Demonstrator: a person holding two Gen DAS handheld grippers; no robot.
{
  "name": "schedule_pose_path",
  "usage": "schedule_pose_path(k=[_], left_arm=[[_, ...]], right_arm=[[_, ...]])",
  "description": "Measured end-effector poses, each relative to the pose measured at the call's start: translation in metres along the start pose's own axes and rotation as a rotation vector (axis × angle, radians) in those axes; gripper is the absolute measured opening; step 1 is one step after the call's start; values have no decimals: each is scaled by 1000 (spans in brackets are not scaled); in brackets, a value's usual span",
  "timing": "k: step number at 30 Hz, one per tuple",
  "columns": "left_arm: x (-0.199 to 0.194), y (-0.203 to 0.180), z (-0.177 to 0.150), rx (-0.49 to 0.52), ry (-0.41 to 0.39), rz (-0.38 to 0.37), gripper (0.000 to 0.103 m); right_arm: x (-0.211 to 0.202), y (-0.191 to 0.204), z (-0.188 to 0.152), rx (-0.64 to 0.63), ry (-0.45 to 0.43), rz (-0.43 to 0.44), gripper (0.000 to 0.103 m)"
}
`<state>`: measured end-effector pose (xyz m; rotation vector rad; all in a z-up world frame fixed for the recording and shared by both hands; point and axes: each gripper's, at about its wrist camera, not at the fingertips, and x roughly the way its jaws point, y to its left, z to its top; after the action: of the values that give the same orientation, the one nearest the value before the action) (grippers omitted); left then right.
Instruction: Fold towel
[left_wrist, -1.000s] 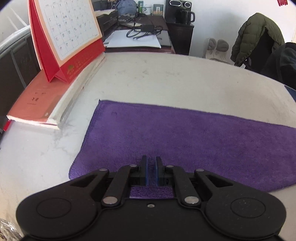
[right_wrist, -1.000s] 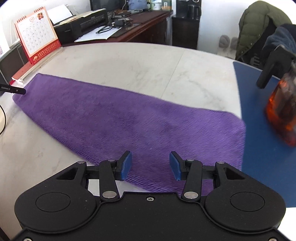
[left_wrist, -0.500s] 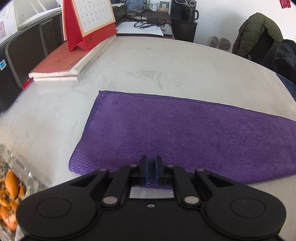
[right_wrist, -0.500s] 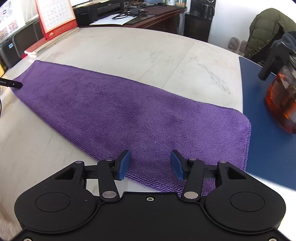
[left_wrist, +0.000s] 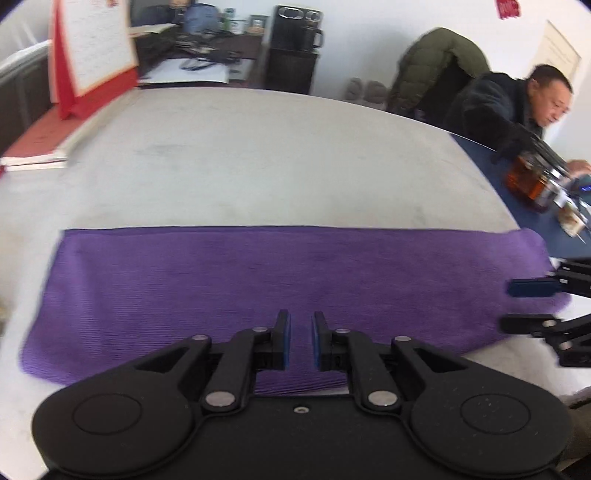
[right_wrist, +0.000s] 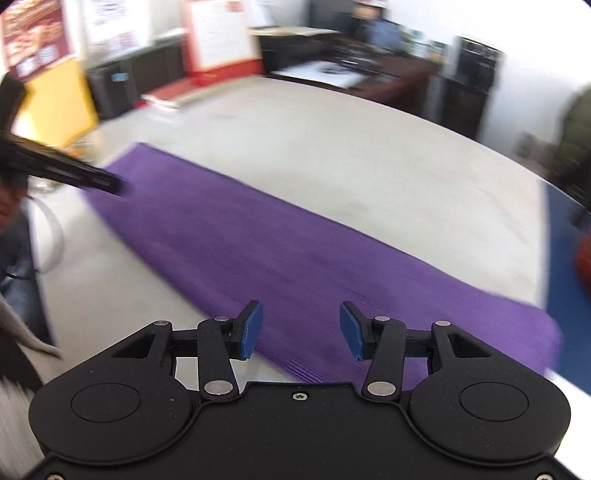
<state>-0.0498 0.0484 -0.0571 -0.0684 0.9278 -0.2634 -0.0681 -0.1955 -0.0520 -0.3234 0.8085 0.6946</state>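
Observation:
A purple towel (left_wrist: 295, 280) lies flat and lengthwise on the white table (left_wrist: 280, 162). My left gripper (left_wrist: 299, 343) hovers over the middle of its near long edge, shut to a narrow slit with nothing held. The right gripper (right_wrist: 301, 328) is over the near edge toward the towel's right end (right_wrist: 498, 325). Its jaws are open and closing, with only the flat towel below them. The right gripper's blue-padded fingers (left_wrist: 532, 288) show at the right edge of the left wrist view. In the blurred right wrist view the left gripper (right_wrist: 92, 181) reaches in over the towel's far left corner.
A red desk calendar (left_wrist: 92, 55) stands on a red book (left_wrist: 37, 147) at the table's back left. A blue mat (left_wrist: 554, 210) covers the right side, where a seated person (left_wrist: 517, 107) handles an amber bottle (left_wrist: 528, 182). A desk and cabinets stand behind.
The left gripper has slid right from near the towel's left corner to its middle. The right gripper's view has swung and rolled, and its jaws have narrowed slightly. The towel lies unchanged.

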Motion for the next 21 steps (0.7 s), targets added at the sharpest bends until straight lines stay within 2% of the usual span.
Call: schedule_pose_path(k=[2, 3, 6, 10, 13, 14, 15, 18, 21], left_arm=[[18, -21, -3, 53, 7, -49, 9], [26, -32, -4, 80, 11, -74, 9], [30, -30, -14, 99, -11, -68, 9], [14, 5, -30, 10, -21, -48, 6], [-9, 50, -43, -117, -49, 30, 4], [-17, 68, -47, -162, -61, 67, 4], [-24, 86, -50, -207, -74, 104, 4], [-40, 123, -58, -304, -98, 191, 4], [-53, 147, -60, -386, -106, 282, 4]], right_arm=[[21, 23, 12, -62, 0, 58, 35], [29, 30, 14, -77, 2, 70, 29], [42, 35, 14, -75, 28, 76, 25], [29, 11, -12, -14, 49, 16, 18], [5, -24, -40, 103, 35, -49, 12], [-3, -36, -50, 153, 31, -72, 3], [-10, -48, -58, 200, 28, -89, 0], [-29, -82, -81, 346, 13, -140, 0], [-38, -100, -91, 400, 18, -196, 0]])
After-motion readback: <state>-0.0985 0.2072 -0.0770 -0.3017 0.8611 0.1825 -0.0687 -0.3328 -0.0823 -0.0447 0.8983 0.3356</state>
